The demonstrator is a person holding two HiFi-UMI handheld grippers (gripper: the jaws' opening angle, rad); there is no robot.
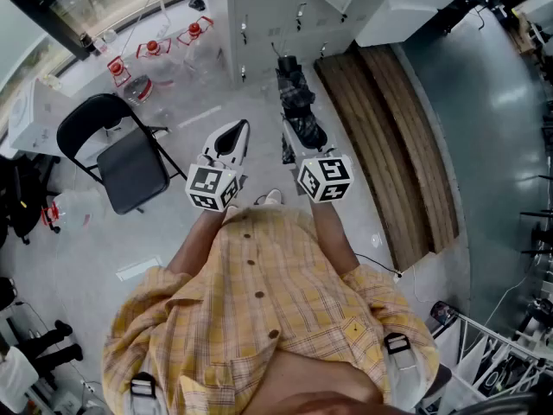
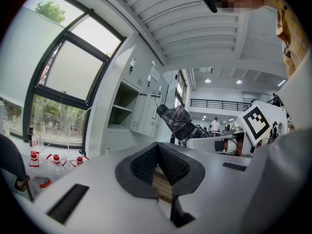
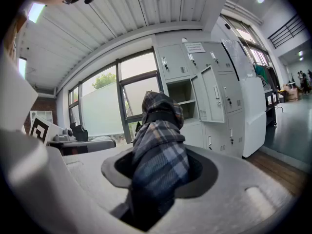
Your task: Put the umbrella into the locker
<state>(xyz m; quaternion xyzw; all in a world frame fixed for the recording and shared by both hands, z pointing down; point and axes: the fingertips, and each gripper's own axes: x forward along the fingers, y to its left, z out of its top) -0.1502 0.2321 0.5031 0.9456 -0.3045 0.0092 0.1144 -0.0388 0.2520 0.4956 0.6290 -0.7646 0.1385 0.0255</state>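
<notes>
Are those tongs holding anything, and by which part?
The right tongs grip the folded plaid umbrella by its cloth body, near the person's end. The left tongs are shut, empty.

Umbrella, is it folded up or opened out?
Folded up. The plaid umbrella is a narrow wrapped bundle, with a dark band round it near its far end.

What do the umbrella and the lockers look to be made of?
The umbrella looks like soft woven fabric, matte, in a dark blue-grey plaid; it folds and bunches between the pads of the right gripper. The lockers are probably painted sheet metal, smooth pale grey with a slight sheen: thin flat doors with vent slots and small handles.
</notes>
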